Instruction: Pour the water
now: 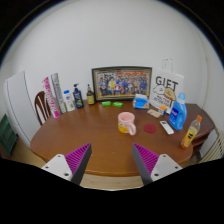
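A pink mug [126, 122] stands upright near the middle of the round wooden table [90, 135], handle toward the fingers' left side; what it contains cannot be made out. Beyond the mug, a framed picture [121, 81] leans at the wall. Right of the mug are a red coaster [151, 128], a white remote [166, 127] and an upright orange bottle [191, 130]. The gripper [111, 160] is spread wide and holds nothing, with the mug just ahead. Bottles [77, 97] left of the picture are too small to identify.

It looks like a home dining corner. A round wooden table [95, 140] holds bottles, a framed colourful picture [121, 81] and a wooden chair [41, 105] stand beside.
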Available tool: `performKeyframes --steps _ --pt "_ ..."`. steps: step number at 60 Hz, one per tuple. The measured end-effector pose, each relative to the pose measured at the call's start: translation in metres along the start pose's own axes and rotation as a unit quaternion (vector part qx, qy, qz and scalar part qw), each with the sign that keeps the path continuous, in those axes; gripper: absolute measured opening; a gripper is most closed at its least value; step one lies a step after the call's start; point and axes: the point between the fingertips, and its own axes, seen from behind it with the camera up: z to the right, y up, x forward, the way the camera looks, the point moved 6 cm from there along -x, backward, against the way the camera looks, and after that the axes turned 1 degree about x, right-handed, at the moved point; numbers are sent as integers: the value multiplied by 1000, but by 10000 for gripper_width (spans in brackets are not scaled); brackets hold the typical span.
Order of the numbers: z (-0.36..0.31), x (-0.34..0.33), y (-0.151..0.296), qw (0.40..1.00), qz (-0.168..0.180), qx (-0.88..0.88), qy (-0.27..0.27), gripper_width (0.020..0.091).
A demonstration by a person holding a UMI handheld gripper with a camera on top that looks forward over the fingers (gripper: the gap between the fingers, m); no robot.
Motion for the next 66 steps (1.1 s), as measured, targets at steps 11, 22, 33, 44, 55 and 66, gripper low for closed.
performKeyframes --steps 11,22,33,44,55,66 --pt "135 -4 -27 999 18 11 -49 844" --pt "271 2 -44 993 38 28 -105 843" --pt "368 37 -41 990 64 43 -122 845" --pt "420 94 -39 988 72 46 -127 848" --pt "435 138 -42 991 73 24 -108 751" --pt "443 156 -45 992 80 35 -92 545"
